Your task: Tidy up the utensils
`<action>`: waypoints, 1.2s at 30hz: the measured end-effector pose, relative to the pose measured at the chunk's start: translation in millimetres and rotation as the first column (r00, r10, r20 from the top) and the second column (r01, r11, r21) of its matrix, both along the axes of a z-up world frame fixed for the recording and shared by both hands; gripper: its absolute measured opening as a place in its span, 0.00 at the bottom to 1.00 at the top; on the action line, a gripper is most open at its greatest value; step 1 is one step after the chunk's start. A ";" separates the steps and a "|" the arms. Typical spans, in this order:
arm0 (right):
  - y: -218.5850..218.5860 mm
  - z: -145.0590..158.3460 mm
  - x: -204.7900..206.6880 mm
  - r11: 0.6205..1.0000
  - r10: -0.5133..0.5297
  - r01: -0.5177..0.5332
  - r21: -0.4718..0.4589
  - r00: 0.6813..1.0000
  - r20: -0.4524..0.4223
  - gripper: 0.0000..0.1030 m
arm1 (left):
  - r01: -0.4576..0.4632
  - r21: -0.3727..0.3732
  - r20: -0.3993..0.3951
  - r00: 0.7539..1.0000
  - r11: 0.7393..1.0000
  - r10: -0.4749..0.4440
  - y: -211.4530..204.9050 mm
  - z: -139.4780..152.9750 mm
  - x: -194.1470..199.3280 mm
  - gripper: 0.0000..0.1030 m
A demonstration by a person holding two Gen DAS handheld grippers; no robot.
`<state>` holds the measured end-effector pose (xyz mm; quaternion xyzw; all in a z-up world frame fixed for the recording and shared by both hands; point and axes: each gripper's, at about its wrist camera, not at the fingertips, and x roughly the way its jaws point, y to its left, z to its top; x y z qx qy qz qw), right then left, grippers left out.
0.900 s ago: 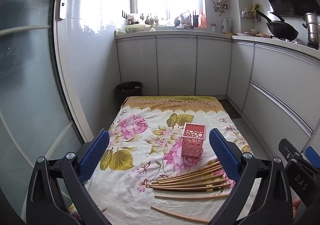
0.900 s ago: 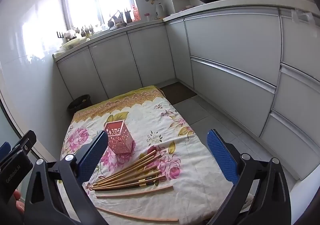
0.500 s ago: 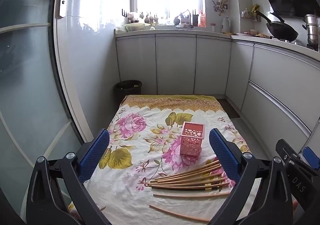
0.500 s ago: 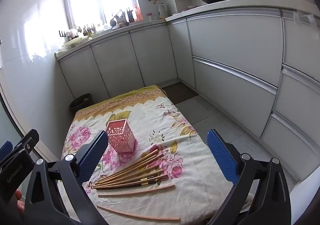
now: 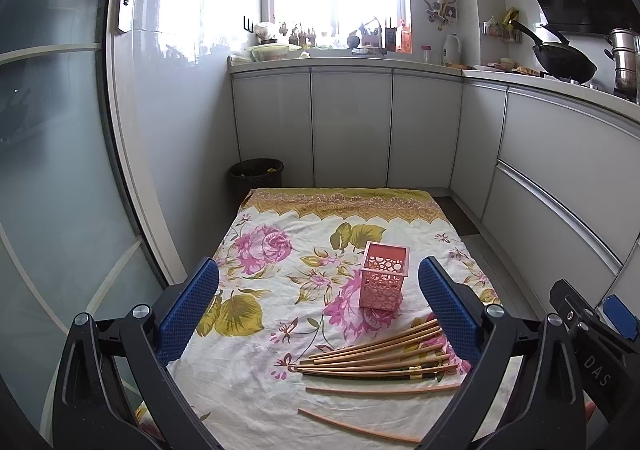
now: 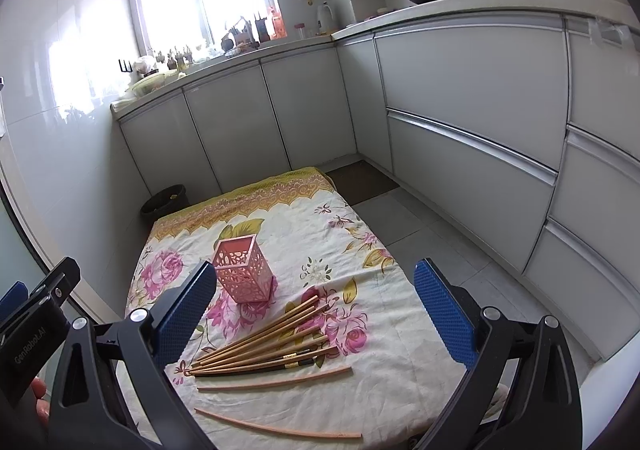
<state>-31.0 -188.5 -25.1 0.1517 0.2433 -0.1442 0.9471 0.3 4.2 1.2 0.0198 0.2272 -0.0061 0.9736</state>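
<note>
Both claws hang above the near edge of a cloth-covered bench [image 5: 276, 402], tilted down toward it. The left claw [image 5: 318, 292] is spread wide with nothing between its blue pads [image 5: 188, 306]. The right claw [image 6: 314, 296] is spread just as wide and also grips nothing; its left pad [image 6: 184, 304] stands in front of the holder's lower left side in that view. At the right edge of the left view part of the right claw's body shows, and at the left edge of the right view part of the left one, with fingertips of a hand [image 6: 40, 398] below it.

Nearest on the floral cloth [image 6: 372, 382] lies a single curved stick [image 6: 276, 424], close to the near edge. Just beyond it lies a second lone stick [image 6: 276, 380], apart from the first. Beyond that a bundle of chopsticks [image 6: 264, 348] lies fanned flat, its tips gathered toward the left and spreading toward the right; some have dark ends with a gold band.

Farther on, near the middle of the bench, a pink holder [image 5: 384, 274] with a cut-out pattern stands upright, apart from the chopsticks; its open top looks empty.

Past the far edge a dark bin [image 5: 256, 176] stands on the floor against grey cabinets [image 5: 352, 126]. A wok [image 5: 564, 60] sits on the counter at right.
</note>
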 end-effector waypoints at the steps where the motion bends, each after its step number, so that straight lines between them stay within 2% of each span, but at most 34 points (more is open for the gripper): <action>1: 0.1 0.0 0.1 1.000 0.000 0.000 0.000 1.000 -0.001 0.93 | -0.001 0.002 0.001 1.000 1.000 0.001 -0.5 -0.2 -0.4 0.93; 36: 0.5 -2.1 2.1 1.000 0.003 -0.003 0.006 1.000 -0.005 0.94 | 0.011 0.001 -0.001 1.000 1.000 -0.011 -1.3 -0.7 -2.0 0.93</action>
